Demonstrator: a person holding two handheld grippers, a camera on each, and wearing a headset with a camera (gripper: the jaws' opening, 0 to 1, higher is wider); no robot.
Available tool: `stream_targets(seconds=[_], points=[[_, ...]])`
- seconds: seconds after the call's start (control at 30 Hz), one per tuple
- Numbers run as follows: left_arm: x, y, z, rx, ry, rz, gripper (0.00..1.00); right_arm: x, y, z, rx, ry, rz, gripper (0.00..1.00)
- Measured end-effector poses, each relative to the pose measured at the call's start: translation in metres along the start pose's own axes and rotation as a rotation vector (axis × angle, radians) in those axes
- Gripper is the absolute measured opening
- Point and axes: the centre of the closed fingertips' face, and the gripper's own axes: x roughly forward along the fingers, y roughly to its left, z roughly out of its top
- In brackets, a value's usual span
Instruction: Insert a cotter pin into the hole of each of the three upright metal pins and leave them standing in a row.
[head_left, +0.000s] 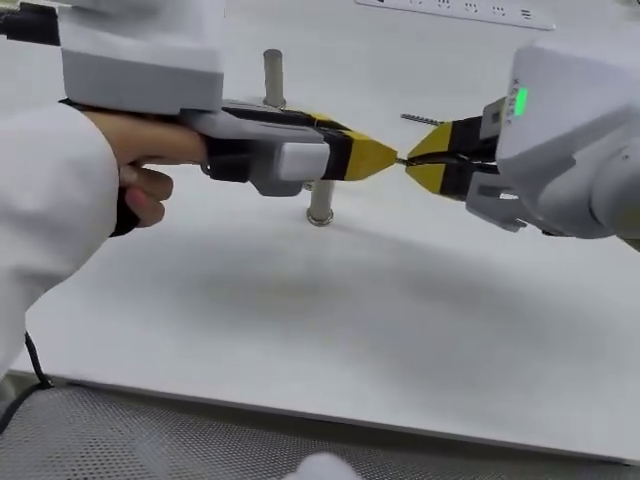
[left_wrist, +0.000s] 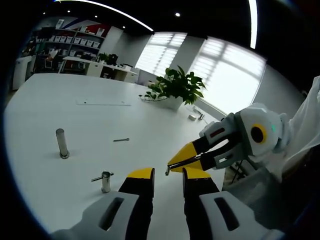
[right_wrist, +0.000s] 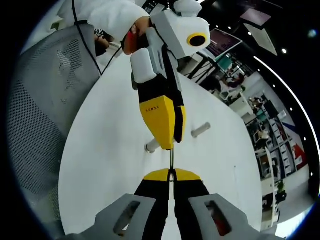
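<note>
My right gripper (head_left: 412, 162) is shut on a thin cotter pin (right_wrist: 171, 161) that sticks out forward from its yellow tips. My left gripper (head_left: 390, 157) faces it tip to tip, open, with the pin's free end (left_wrist: 167, 171) between its jaws. One bare upright metal pin (head_left: 273, 78) stands at the back of the white table. A second upright pin (head_left: 320, 203) stands nearer, partly hidden behind the left gripper. In the left gripper view an upright pin (left_wrist: 105, 181) carries a cotter pin through its hole. A loose cotter pin (head_left: 420, 119) lies on the table.
A white power strip (head_left: 450, 8) lies at the table's far edge. A grey mesh chair (head_left: 150, 430) sits below the near edge. A potted plant (left_wrist: 175, 87) stands at the table's far end. A person's hand in a white sleeve (head_left: 60, 190) holds the left gripper.
</note>
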Motion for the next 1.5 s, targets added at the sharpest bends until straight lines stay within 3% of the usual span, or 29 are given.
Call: stream_targets(seconds=[0.83,1.5], points=[[0.013,0.000,-0.008,-0.008,0.045,-0.035,0.02,0.001,0.002,0.010,0.010,-0.029,0.007,0.00],[0.008,-0.009,-0.013,-0.007,0.074,-0.047,0.00,-0.001,0.007,0.014,0.021,-0.032,0.014,0.00]])
